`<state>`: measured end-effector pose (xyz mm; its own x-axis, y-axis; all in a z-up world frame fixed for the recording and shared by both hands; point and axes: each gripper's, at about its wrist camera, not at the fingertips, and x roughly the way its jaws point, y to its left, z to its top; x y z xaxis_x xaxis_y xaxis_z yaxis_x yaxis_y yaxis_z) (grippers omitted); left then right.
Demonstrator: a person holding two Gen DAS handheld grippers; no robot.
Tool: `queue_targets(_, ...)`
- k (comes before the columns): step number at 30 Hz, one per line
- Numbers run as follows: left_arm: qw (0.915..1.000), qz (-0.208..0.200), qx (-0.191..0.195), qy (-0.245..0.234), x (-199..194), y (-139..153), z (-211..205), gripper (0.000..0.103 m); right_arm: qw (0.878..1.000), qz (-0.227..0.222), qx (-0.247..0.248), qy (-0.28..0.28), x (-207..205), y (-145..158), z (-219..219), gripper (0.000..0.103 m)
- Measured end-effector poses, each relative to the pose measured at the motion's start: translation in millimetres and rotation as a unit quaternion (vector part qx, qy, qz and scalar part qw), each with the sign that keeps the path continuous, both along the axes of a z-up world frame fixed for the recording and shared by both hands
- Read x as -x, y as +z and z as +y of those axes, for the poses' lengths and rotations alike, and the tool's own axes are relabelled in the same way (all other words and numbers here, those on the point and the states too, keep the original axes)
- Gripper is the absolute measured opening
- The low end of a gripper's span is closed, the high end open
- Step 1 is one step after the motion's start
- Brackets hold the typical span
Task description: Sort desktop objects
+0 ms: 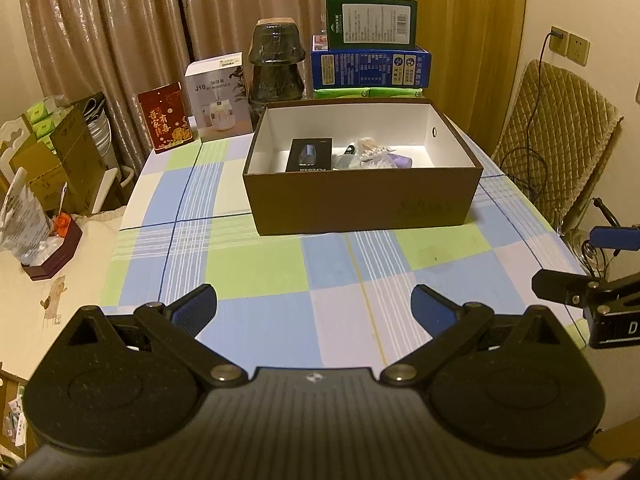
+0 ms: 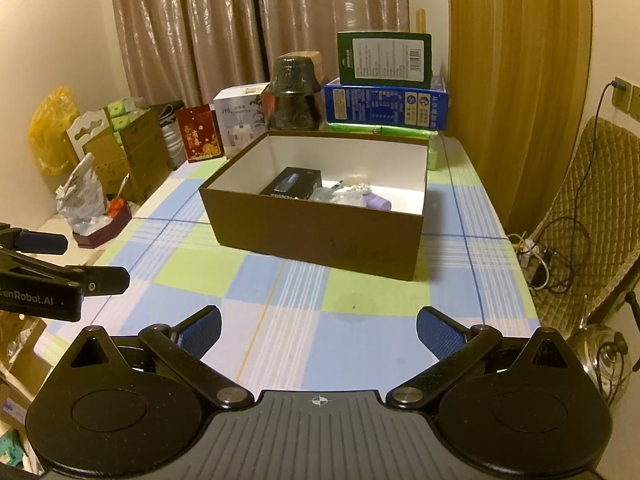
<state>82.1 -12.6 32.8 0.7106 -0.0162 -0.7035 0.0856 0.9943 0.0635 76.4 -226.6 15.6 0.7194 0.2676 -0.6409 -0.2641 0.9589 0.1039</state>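
Observation:
A brown open box (image 1: pixel 360 200) (image 2: pixel 316 240) stands on the checked tablecloth (image 1: pixel 280 272) (image 2: pixel 248 288). Inside lie a small black carton (image 1: pixel 309 156) (image 2: pixel 291 188), a purple item (image 1: pixel 402 161) (image 2: pixel 376 202) and several small plastic-wrapped bits (image 1: pixel 370 152). My left gripper (image 1: pixel 314 308) is open and empty, held above the cloth in front of the box. My right gripper (image 2: pixel 318 330) is open and empty, likewise short of the box. Each gripper shows at the edge of the other's view: the right gripper in the left wrist view (image 1: pixel 592 276), the left gripper in the right wrist view (image 2: pixel 64 264).
Behind the box stand a red card (image 1: pixel 165 118), a white humidifier carton (image 1: pixel 219 98), a dark wrapped lamp-like object (image 1: pixel 274 64), and stacked blue (image 1: pixel 370 66) and green (image 1: pixel 370 20) cartons. A quilted chair (image 1: pixel 556 136) stands right. A small tray with clutter (image 1: pixel 52 248) lies left.

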Motion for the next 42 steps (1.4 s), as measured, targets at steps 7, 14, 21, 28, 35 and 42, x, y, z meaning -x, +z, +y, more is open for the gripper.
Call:
queue_targets(7, 1.0, 0.006, -0.002, 0.002, 5.2, -4.2, -5.9, 0.102, 1.0, 0.008, -0.001, 0.0, 5.5, -3.8, -3.9, 0.101)
queue_targets(14, 0.9999, 0.014, -0.004, 0.004, 8.5, -9.6, -10.6, 0.102, 1.0, 0.019, -0.004, 0.004, 8.9, -10.0, -8.0, 0.101)
queue_targets(21, 0.9997, 0.022, -0.005, 0.006, 10.1, -13.7, -13.6, 0.102, 1.0, 0.029, -0.006, 0.006, 9.6, -15.2, -9.7, 0.101)
queue_targets(28, 0.9996, 0.026, -0.004, 0.006, 10.2, -15.7, -14.5, 0.102, 0.999, 0.035, -0.006, 0.01, 8.5, -18.6, -10.2, 0.101)
queue_targets(35, 0.9996, 0.029, -0.003, 0.005, 8.6, -18.3, -16.0, 0.102, 0.999, 0.039, -0.007, 0.008, 6.9, -20.2, -10.6, 0.101)
queue_targets(42, 0.9996, 0.027, -0.004, 0.001, 3.9, -18.7, -17.1, 0.102, 0.999, 0.04, -0.008, 0.007, 4.5, -21.6, -11.2, 0.101)
